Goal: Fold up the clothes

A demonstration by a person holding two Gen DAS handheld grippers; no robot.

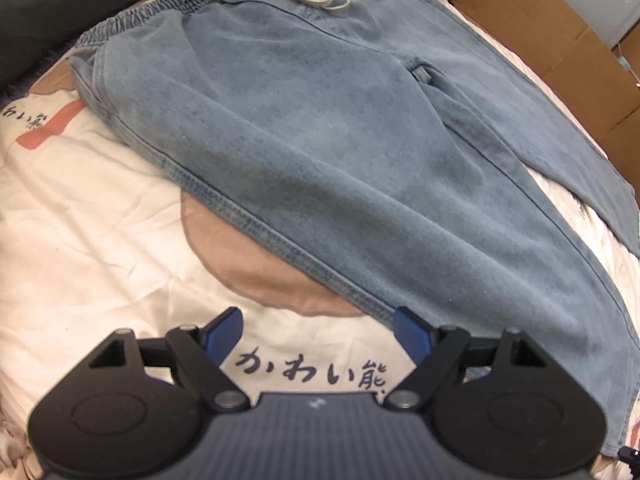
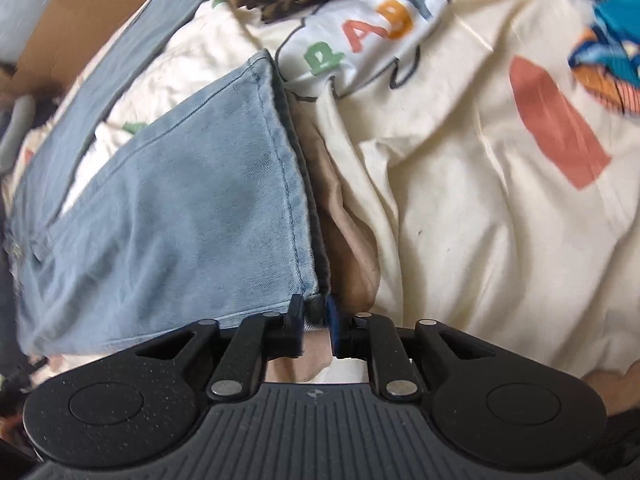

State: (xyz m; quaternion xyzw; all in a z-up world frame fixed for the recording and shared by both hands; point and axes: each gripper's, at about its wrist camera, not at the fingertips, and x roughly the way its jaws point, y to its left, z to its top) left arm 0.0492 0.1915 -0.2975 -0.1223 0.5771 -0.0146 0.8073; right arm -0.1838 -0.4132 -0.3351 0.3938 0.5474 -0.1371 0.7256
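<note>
A printed bedsheet (image 1: 100, 240) covers the bed, and on it lie the jeans (image 1: 320, 140), spread flat from the drawstring waistband (image 1: 132, 20) at eleven o'clock down toward five o'clock. The denim looks soft but fairly heavy, likely to drape and drag, so hems, corners and waistband seem the best grips. The left hand-held gripper (image 1: 320, 334) hovers wide open and empty over the leg's seam edge. The right hand-held gripper (image 2: 314, 320), nearly closed, pinches the leg's hem corner (image 2: 314, 306). The sheet reads "かわい" and, at twelve o'clock in the right view, "PAPY".
</note>
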